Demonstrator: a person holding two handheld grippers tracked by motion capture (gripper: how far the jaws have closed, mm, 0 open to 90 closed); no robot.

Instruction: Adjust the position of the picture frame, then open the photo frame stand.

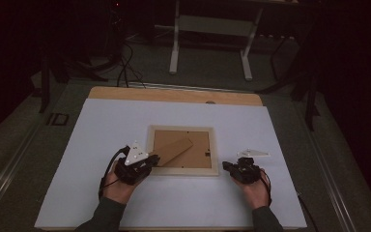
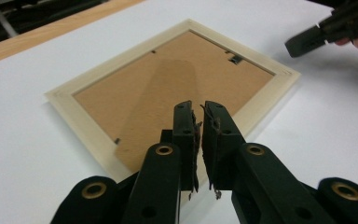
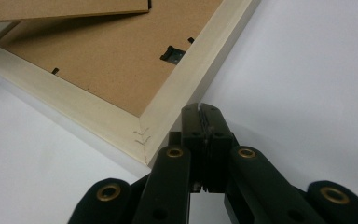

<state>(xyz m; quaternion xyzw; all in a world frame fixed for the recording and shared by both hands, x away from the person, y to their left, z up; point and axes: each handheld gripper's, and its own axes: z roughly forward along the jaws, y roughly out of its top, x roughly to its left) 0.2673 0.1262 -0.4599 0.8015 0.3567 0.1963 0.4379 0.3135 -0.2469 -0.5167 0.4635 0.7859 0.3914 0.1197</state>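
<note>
In the high view, a pale wooden picture frame [image 1: 183, 150] lies face down near the middle of the white bench [image 1: 101, 135], its brown backing board upward. A cardboard stand flap [image 1: 174, 151] runs slantwise across that board toward the frame's near left corner. The left tongs [image 1: 150, 160] sit at that corner, over the low end of the flap; the right tongs [image 1: 226, 166] rest just beside the frame's near right corner, apart from it.

In the left gripper view, the left tongs [image 2: 198, 116] hover over the backing board [image 2: 135, 93] with a narrow gap between the jaws and nothing caught in it. The flap lies flat, a faint darker strip on the board. A small metal hanger [image 2: 235, 59] sits near the far edge, and one retaining tab [image 2: 116, 140] shows at the near edge.

In the right gripper view, the right tongs [image 3: 206, 114] are pressed fully together, empty, just off the mitred corner [image 3: 142, 135] of the frame. The hanger [image 3: 171, 54] is seated in the board.

My reading is that the work is at an early stage: the frame is laid down and both tongs are in position, but the board is in place and nothing is gripped. Lifting the flap or freeing the tabs remains.
</note>
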